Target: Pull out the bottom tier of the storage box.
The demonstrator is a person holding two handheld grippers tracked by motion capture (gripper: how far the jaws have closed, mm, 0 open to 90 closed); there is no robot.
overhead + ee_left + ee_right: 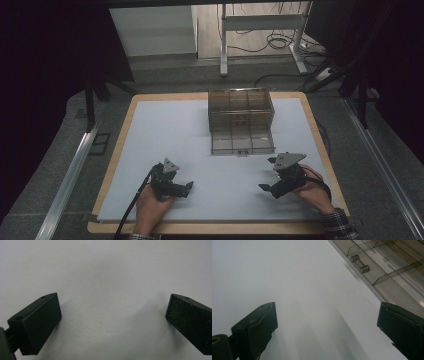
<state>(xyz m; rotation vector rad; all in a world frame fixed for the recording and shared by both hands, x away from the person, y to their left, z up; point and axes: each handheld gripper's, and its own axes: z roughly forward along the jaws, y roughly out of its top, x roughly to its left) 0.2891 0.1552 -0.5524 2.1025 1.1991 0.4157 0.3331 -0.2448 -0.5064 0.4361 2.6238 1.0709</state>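
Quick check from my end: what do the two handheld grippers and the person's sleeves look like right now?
Both are black two-jaw tools. The left gripper and right gripper each carry a grey three-cornered plate on top. A black cable trails from the left one. The right wrist wears a dark plaid sleeve.

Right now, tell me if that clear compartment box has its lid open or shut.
Open. The clear box has its lid folded down flat on the white mat, toward the person, with the compartments uncovered behind it.

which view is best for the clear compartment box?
High view: the whole clear compartment box shows at the table's far middle, dividers visible. Right gripper view catches one corner of it, close and blurred. Left gripper view faces bare white surface.
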